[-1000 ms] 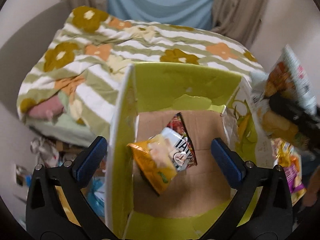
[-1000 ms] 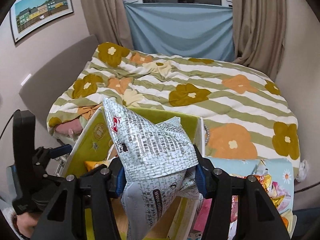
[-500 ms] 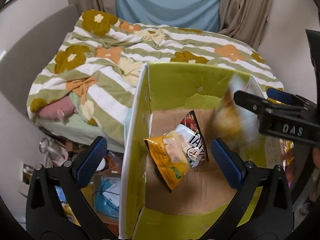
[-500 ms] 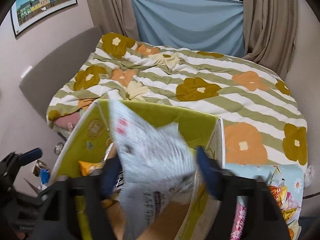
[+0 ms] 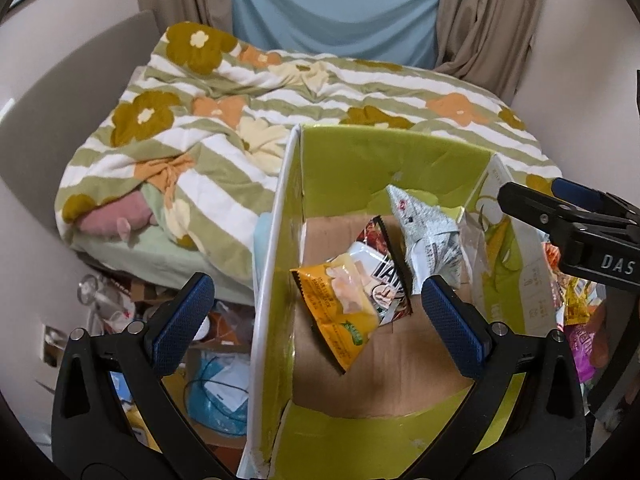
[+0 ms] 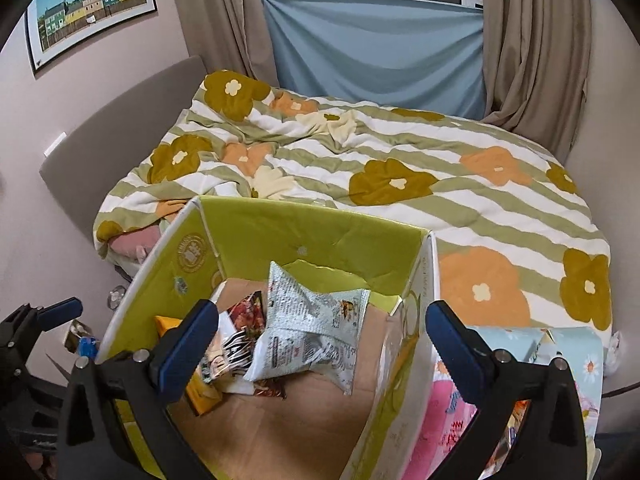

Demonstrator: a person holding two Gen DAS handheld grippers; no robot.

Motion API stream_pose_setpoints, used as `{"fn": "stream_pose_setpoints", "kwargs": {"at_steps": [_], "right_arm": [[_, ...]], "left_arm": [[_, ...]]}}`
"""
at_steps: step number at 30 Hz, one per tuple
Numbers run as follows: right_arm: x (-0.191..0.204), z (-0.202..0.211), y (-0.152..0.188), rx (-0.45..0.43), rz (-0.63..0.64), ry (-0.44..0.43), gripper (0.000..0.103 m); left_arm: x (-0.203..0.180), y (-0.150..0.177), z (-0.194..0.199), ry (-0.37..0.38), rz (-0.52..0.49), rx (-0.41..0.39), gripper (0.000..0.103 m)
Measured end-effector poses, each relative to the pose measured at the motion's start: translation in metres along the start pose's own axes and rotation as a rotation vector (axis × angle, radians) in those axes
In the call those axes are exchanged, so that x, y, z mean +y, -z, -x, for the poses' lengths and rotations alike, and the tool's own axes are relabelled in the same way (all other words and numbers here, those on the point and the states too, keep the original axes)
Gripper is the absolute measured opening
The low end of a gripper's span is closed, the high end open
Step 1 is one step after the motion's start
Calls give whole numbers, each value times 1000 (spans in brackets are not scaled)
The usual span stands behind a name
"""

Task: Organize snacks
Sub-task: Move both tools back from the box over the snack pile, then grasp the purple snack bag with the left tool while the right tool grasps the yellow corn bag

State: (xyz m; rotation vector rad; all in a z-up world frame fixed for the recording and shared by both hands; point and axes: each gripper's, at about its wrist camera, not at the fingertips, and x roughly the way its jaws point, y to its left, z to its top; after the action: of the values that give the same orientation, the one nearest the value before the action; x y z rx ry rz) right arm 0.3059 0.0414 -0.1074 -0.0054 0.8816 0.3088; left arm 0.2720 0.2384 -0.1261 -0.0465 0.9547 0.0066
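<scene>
A green cardboard box (image 5: 372, 164) (image 6: 304, 232) stands open below both grippers. On its brown floor lie an orange snack bag (image 5: 340, 304), a red and white snack bag (image 5: 380, 268) and a silver-white snack bag (image 5: 428, 240) (image 6: 308, 336) by the far right wall. My right gripper (image 6: 320, 340) hangs open above the box, its jaws wide, with the silver bag lying loose below them. In the left wrist view that right gripper (image 5: 576, 228) reaches in from the right edge. My left gripper (image 5: 316, 312) is open over the box's left wall, holding nothing.
A bed with a striped flower quilt (image 6: 360, 168) lies behind the box. More snack packets (image 6: 460, 408) (image 5: 576, 312) are heaped right of the box. Clutter and a blue bag (image 5: 220, 392) sit on the floor at its left. Curtains and a blue cloth (image 6: 376, 52) hang behind.
My right gripper opened and let go of the silver-white bag, which dropped into the box by the other bags. The left gripper stayed nearly still and open.
</scene>
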Motion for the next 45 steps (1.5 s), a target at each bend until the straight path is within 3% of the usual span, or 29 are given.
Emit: {"fn": "stream_pose_setpoints", "kwargs": {"at_steps": [9,21,29,35,45], "right_arm": [[-9,47,10,-32,-16,28,103],[-74,143,39,-109,-93,94,103],[-150,205,96,-98,-129,161,103],[-204,240,146,-84,-167,211,103],[-255,238,221,13,-209,215,103]], "left_arm": [[-29,1,19,20,-66,-45,103],[-131,19,67,98,-175,-77,103],[-230,61,84,221,-229,-62,103],[-306,108,78,296,-356,-2,103],[-362,159,38,277,-507,58,103]]}}
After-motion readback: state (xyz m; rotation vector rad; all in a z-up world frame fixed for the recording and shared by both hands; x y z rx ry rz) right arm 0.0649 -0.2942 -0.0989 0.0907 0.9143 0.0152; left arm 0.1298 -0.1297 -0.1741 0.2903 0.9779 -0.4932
